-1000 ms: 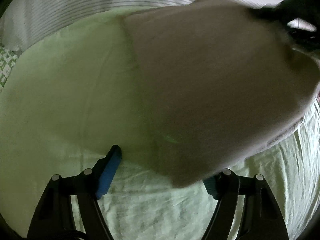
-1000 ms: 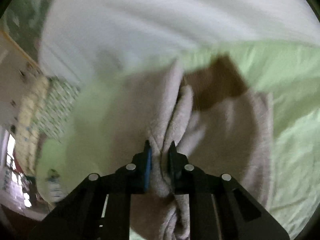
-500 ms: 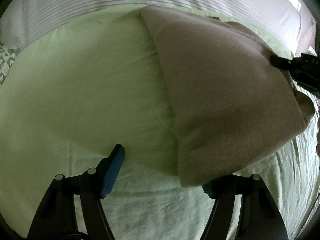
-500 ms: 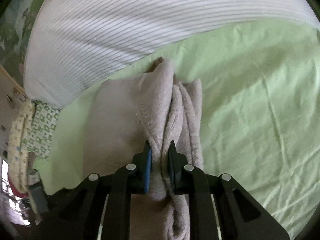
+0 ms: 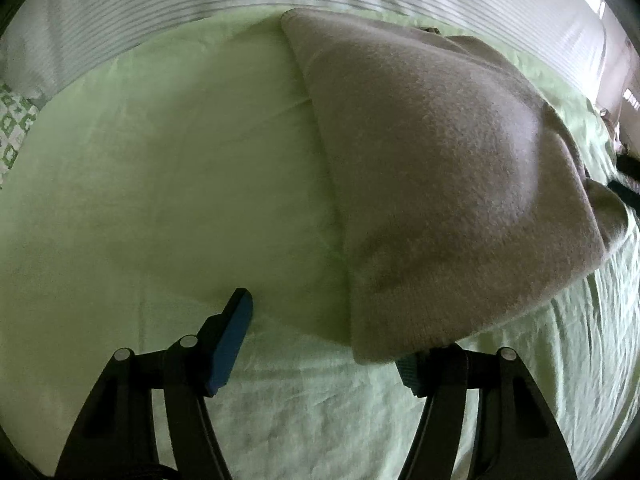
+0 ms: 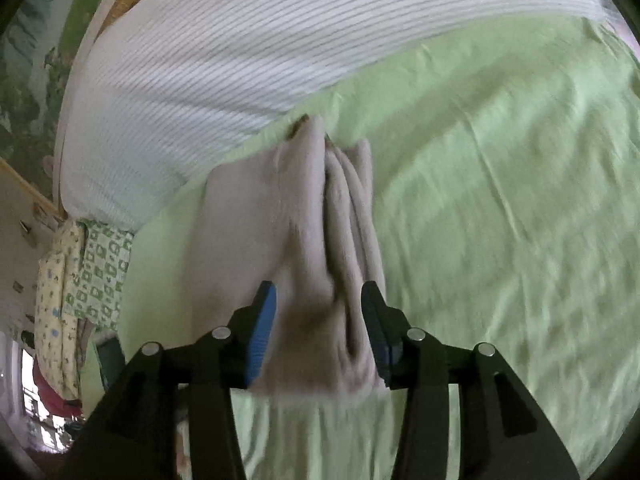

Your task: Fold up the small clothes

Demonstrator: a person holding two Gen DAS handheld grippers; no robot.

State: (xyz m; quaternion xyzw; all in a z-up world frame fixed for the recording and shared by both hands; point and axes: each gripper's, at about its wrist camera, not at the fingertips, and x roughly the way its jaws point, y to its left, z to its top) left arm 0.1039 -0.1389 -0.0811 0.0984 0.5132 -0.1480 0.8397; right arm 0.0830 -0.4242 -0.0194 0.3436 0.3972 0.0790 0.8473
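Two claws are both released. One folded beige fleece garment [image 5: 440, 184] lies on the green bed sheet [image 5: 160, 168], near the striped blanket [image 6: 248, 52] at the far side. The right claw [image 6: 318, 320] has its jaws spread around the garment's near end; the left claw [image 5: 320, 344] hovers at its near corner.

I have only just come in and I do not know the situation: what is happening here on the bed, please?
A person with a handheld gripper in each hand is folding a fleecy beige garment on a light green sheet. The garment lies folded over. The right gripper is open, its fingers on either side of the bunched edge. The left gripper is also open, at the garment's near corner, gripping nothing. A striped white cover lies beyond.
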